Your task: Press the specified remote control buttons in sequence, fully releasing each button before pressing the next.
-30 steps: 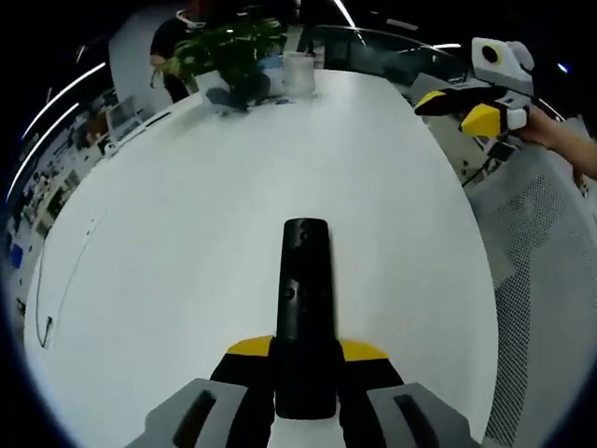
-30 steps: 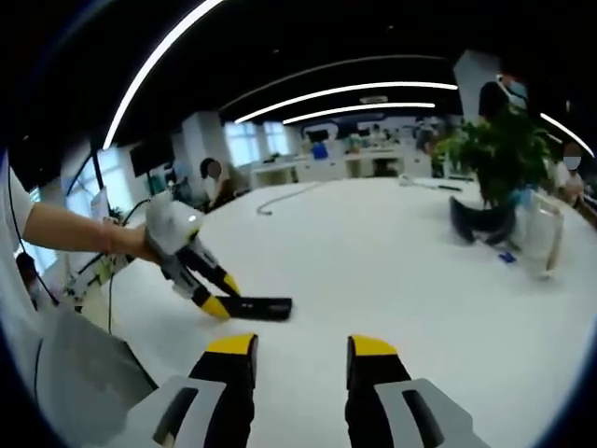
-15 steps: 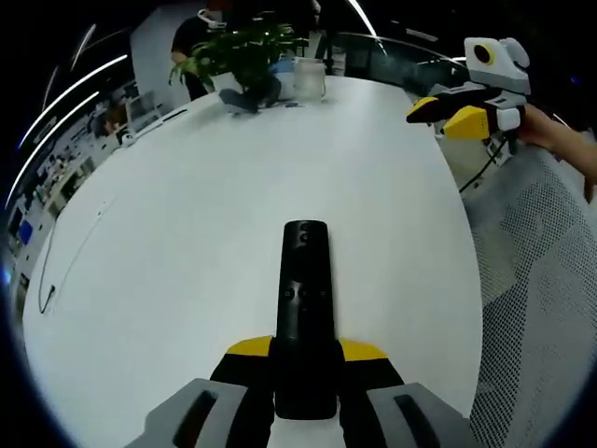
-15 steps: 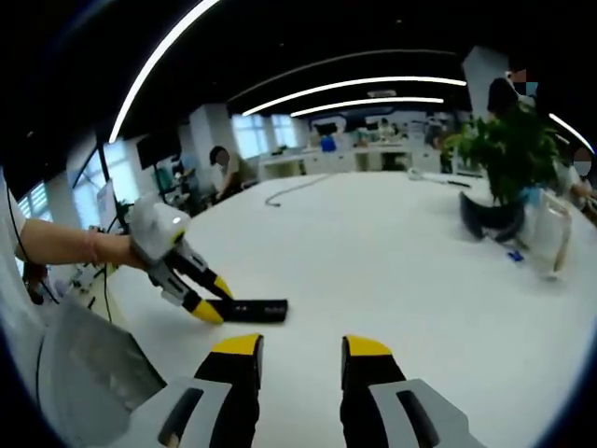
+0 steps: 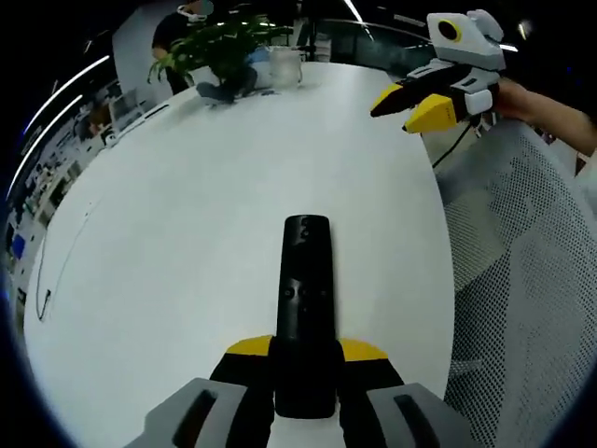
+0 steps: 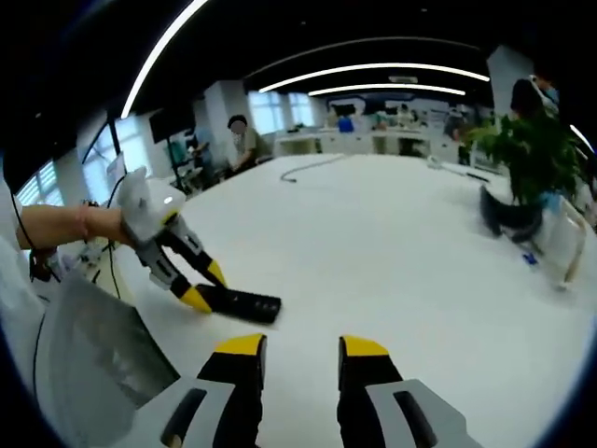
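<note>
The left gripper [image 5: 305, 359] stays clamped on the near end of the remote [image 5: 305, 299], holding it over the table [image 5: 187, 233] near the edge closest to the person, its button face up and its far end pointing across the white top. The right gripper [image 6: 294, 350] has its jaws apart with nothing between them. Over the last second it has swung in from beyond the table's edge toward the remote, and in the left gripper view it now hangs over the edge, tips aimed down the table. No button looks pressed yet; this reads as the approach to the first press, so the remote must hold steady while one tip comes down. A plant [image 5: 219, 47] sits at the far end
</note>
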Motion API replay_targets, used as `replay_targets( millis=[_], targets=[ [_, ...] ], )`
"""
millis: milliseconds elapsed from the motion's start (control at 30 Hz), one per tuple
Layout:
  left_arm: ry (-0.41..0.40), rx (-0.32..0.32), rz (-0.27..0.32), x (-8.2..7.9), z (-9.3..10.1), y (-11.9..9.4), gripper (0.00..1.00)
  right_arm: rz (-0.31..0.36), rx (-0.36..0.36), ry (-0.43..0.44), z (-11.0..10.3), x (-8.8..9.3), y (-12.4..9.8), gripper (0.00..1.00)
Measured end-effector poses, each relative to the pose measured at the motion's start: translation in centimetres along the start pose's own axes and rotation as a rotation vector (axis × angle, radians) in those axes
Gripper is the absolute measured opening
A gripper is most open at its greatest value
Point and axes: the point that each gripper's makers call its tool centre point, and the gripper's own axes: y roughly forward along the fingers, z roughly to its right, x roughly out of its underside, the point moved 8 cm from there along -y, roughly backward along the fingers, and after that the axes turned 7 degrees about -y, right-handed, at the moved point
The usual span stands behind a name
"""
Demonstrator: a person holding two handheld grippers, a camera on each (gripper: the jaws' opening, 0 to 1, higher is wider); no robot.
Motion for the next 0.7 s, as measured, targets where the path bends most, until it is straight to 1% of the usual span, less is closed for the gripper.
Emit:
replay_targets(
  millis=[67,100,133,267,367,467,600,700],
  targets=[
    [-0.004,-0.026,0.001,0.0,0.4,0.1,0.24,-0.007,-0.003,0.007,0.0,0.1,0.1,0.27],
    [-0.016,-0.053,-0.001,0.0,0.6,0.1,0.24,-0.015,-0.006,0.008,0.0,0.1,0.1,0.27],
    [-0.052,-0.072,-0.003,0.1,0.8,0.1,0.24,-0.022,-0.008,0.006,0.0,0.2,0.2,0.27],
    [-0.097,-0.096,0.024,0.5,1.4,0.0,0.24,-0.062,-0.029,-0.019,-0.5,0.4,0.6,0.26],
    [-0.112,-0.099,0.050,0.8,1.5,-0.1,0.24,-0.085,-0.044,-0.039,-0.8,0.4,0.9,0.25],
    [-0.103,-0.087,0.074,1.3,2.0,-0.2,0.24,-0.094,-0.059,-0.039,-0.8,0.5,1.1,0.24],
    [-0.085,-0.071,0.092,1.9,2.7,-0.4,0.24,-0.110,-0.067,-0.053,-1.0,0.6,1.3,0.24],
    [-0.087,-0.073,0.102,2.3,3.3,-0.4,0.24,-0.117,-0.072,-0.059,-1.2,0.6,1.3,0.23]
  ],
)
